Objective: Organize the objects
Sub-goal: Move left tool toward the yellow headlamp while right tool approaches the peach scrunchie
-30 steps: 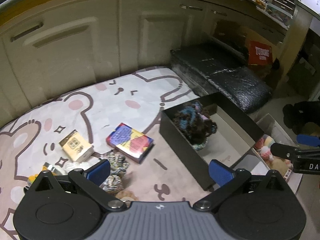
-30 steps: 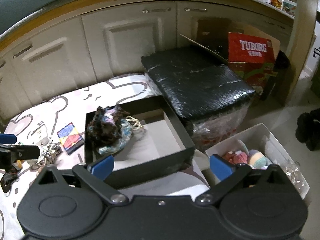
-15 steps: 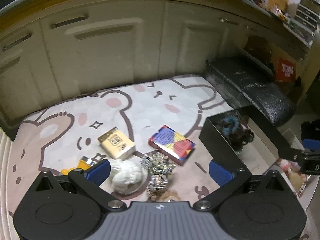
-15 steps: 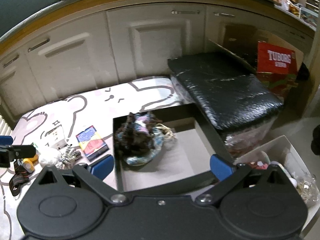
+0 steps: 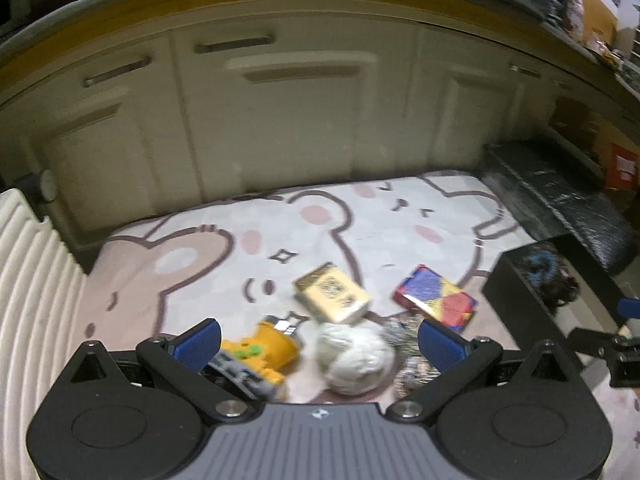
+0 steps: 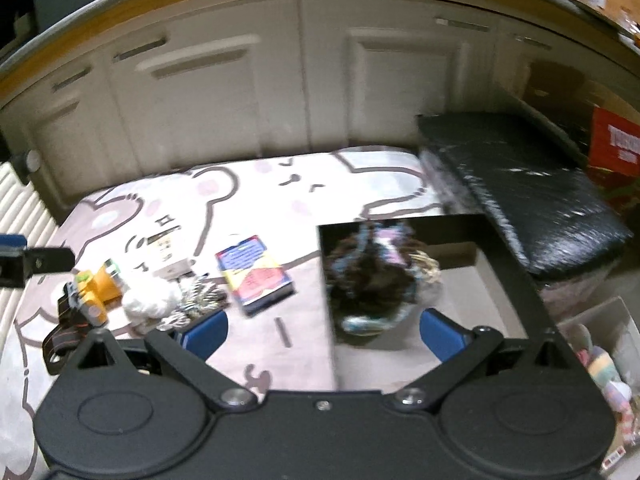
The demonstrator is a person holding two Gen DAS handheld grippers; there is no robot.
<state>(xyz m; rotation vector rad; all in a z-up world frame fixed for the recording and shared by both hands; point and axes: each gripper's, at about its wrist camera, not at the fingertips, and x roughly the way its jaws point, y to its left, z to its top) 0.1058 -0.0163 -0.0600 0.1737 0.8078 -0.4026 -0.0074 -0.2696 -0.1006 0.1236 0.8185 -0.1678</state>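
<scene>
On the bear-print mat lie a tan box, a colourful card box, a white yarn ball, an orange toy and a striped cord bundle. My left gripper is open and empty, just above the yarn ball and orange toy. My right gripper is open and empty, over the left wall of the black box, which holds a dark yarn tangle. The card box lies left of the black box.
Cream cabinet doors stand behind the mat. A black wrapped bundle lies at the right, with a red carton behind it. A white bin of soft toys sits at the lower right. A ribbed white surface borders the left.
Both grippers have swung left. The left now looks down on the loose objects; the black box has slid to the right edge of its view. Both stay open and empty.
</scene>
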